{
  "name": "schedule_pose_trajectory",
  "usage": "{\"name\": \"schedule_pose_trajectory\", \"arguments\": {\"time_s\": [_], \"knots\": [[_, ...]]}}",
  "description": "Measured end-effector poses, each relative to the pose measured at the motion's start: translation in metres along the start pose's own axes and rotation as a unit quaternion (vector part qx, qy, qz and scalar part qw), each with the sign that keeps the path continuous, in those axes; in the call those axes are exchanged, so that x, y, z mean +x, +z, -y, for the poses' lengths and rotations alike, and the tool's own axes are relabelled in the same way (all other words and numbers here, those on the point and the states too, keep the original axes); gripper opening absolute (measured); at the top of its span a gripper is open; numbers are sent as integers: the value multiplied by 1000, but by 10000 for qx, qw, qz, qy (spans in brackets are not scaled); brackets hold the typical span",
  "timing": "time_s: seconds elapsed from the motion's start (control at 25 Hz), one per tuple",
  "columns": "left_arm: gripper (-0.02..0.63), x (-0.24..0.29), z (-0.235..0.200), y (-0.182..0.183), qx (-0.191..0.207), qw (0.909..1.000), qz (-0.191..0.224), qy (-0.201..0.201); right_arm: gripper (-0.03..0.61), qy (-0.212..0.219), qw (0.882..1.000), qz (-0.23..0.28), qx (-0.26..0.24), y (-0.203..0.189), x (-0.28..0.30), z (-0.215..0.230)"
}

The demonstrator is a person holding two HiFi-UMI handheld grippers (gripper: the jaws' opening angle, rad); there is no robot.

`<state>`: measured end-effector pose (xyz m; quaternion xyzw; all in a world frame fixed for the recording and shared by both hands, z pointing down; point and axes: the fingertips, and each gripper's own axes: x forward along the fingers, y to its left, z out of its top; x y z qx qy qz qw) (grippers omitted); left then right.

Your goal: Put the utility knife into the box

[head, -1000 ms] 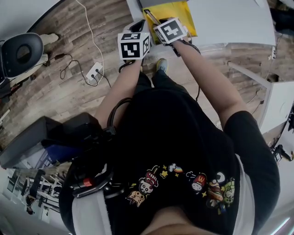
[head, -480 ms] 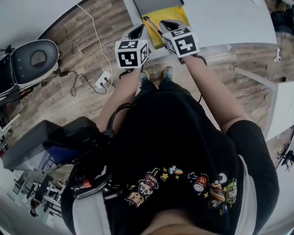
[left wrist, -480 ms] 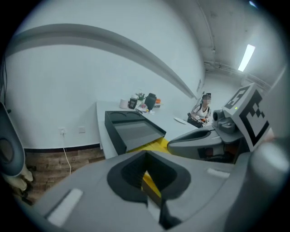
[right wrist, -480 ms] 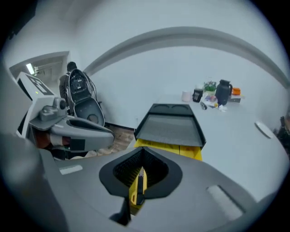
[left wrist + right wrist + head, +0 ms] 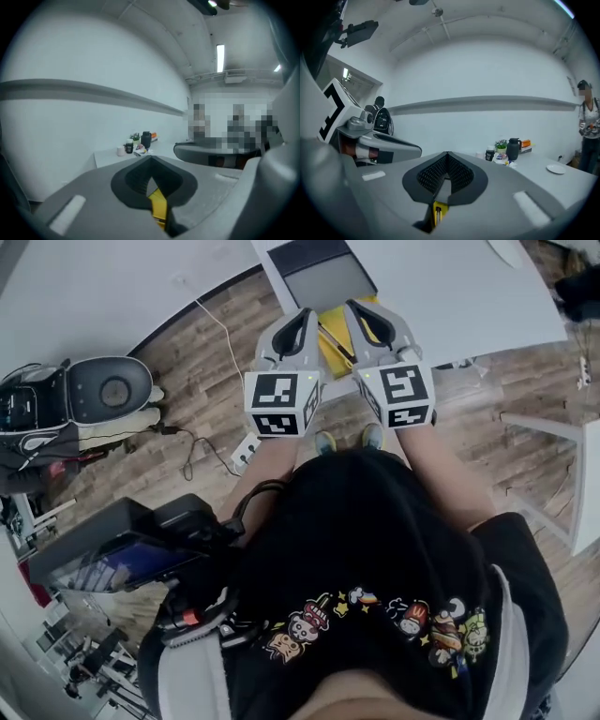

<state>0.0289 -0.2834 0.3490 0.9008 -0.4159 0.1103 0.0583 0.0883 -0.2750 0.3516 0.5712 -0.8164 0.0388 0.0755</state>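
While both grippers hang at the upper centre of the head view, just short of the grey box [image 5: 328, 279] on the white desk [image 5: 450, 287], the step in hand looks like the carry to that box. The left gripper [image 5: 151, 164] has its jaws closed, with a yellow strip wedged between the pads, by its look the body of the knife [image 5: 437, 213]. The right gripper [image 5: 447, 157] is likewise closed tight on the knife, which shows low at the centre of its view. So the knife seems pinned by both at once, in the air between them above the desk's near edge, not yet in the box

To do this well, I judge that the two should travel together toward the top of the frame at one pace, so the knife is neither twisted nor pulled from a grip. It should come level over the box's opening and go down before one side lets go, then the other

The knife is slim and yellow, with a dark slot down its middle and a grey strip at the pads; it looks rigid, light and rather slippery
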Motion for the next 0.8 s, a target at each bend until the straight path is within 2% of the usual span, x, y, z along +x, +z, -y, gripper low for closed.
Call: {"name": "schedule_pose_trajectory", "arguments": {"time_s": [0.08, 0.2, 0.8], "knots": [[1, -1, 2, 9, 108, 9998, 155, -7, 23, -57, 9999, 126, -5, 9, 0, 2], [0, 1, 2, 6, 68, 9999, 139, -64, 23, -127, 9998, 154, 20, 12, 0, 5], [0, 4, 4, -7, -90, 9999, 90, -76, 23, -84, 9999, -136, 34, -10, -7, 5]]}}
